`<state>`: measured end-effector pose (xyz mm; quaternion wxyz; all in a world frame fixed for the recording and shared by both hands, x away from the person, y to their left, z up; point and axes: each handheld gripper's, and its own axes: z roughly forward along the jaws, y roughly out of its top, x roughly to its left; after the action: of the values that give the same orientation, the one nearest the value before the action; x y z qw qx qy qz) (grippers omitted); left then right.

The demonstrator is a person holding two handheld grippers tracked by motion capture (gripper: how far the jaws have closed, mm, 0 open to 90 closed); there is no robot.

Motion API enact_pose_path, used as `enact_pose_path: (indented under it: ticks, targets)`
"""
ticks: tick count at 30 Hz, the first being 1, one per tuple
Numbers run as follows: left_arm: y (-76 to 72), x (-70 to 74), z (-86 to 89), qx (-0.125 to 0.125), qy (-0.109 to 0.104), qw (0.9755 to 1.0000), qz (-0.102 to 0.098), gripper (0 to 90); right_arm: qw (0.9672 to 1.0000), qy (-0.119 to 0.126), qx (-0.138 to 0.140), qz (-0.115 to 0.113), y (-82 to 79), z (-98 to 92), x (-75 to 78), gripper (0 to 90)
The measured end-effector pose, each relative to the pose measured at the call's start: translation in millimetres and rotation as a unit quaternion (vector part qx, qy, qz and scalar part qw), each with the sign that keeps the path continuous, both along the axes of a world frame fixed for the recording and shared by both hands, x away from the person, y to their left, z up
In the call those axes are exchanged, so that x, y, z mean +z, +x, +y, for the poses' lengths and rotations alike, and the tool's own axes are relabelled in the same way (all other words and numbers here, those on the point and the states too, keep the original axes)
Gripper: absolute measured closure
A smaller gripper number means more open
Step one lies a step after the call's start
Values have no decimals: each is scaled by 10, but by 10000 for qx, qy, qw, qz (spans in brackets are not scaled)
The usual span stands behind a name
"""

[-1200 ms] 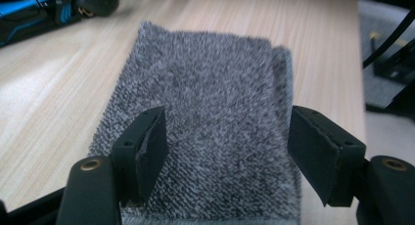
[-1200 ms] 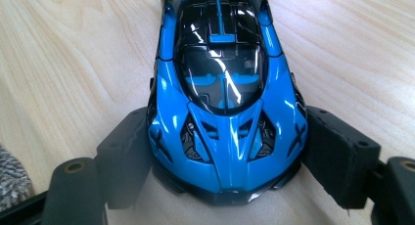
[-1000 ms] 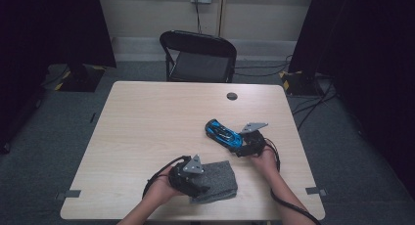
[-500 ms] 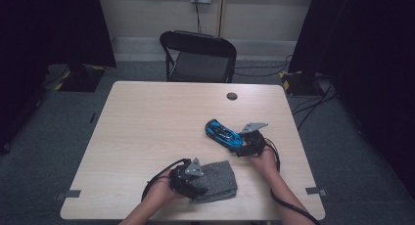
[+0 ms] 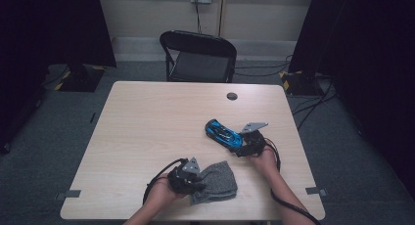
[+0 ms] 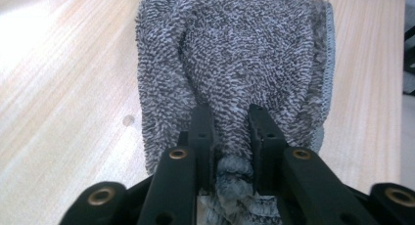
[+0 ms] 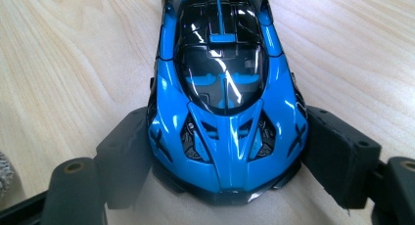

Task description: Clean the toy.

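Now, at the table's (image 5: 147, 117) near edge, the left claw (image 6: 229, 129) had just been closing and pinched a fold of the grey cloth (image 5: 218, 180). Further right, the right claw (image 7: 230, 156) gripped the blue toy car's (image 5: 223, 133) tail. Best lift the cloth gently, keeping the car steady for wiping.

No readable text, brand, number or sign anywhere. Blue toy car (image 7: 226, 102): body carries only black stripes and X-shaped vents near its end, no lettering. Grey cloth (image 6: 235, 73) nearer the table's front edge than the car: plain weave, no label legible
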<state>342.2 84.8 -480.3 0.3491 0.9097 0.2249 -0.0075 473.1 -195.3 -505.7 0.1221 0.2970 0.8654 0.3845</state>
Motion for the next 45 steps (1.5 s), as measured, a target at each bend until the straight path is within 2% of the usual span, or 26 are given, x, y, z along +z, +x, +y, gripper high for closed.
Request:
enact_pose_path:
  ticks: [4, 6, 10, 13, 15, 18, 21, 26, 29, 31, 36, 38, 39, 41, 42, 45]
  targets:
    - [47, 51, 14, 58, 29, 9999, 139, 774, 10000, -2, -1, -2, 0, 0, 0, 238]
    - [85, 107, 45, 138, 35, 9998, 115, 776, 10000, -3, -1, -3, 0, 0, 0, 238]
    - [192, 258, 144, 391, -133, 9991, -34, 776, 10000, 3, -8, -1, -1, 1, 0, 238]
    - [328, 398, 218, 729, -330, 9965, -221, 776, 10000, 2, -2, -8, 1, 0, 0, 238]
    - [455, 505, 235, 938, -489, 9939, -326, 776, 10000, -3, 1, -8, 0, 0, 0, 239]
    - [600, 607, 176, 1114, -469, 9908, -601, 776, 10000, -2, 0, -3, 0, 0, 0, 238]
    - [771, 654, 77, 1220, -338, 9891, -751, 776, 10000, -2, 0, -3, 0, 0, 0, 238]
    - [1018, 617, -145, 1267, -325, 9893, -640, 775, 10000, -8, -11, -13, -4, 1, 0, 239]
    - [1121, 586, -337, 1155, -140, 9910, -660, 775, 10000, -4, -20, -7, -5, 1, 0, 239]
    - [1177, 560, -454, 1020, -87, 9931, -576, 775, 10000, -4, -21, -5, -5, 1, 0, 239]
    - [1240, 509, -691, 722, 193, 9956, -556, 775, 10000, -3, -28, -8, -6, 1, 0, 239]
    - [1260, 478, -750, 709, 387, 9947, -629, 774, 10000, -4, -28, -6, -6, 1, 0, 239]
    - [1278, 465, -757, 693, 462, 9948, -586, 774, 10000, -3, -28, -5, -7, 1, 0, 239]
    - [1290, 448, -759, 724, 500, 9944, -582, 774, 10000, -2, -29, -5, -7, 1, 0, 239]
    - [1320, 425, -741, 804, 588, 9933, -591, 774, 10000, -3, -29, -6, -7, 2, 0, 239]
    - [1345, 412, -709, 881, 674, 9920, -611, 773, 10000, -3, -29, -5, -6, 1, 0, 239]
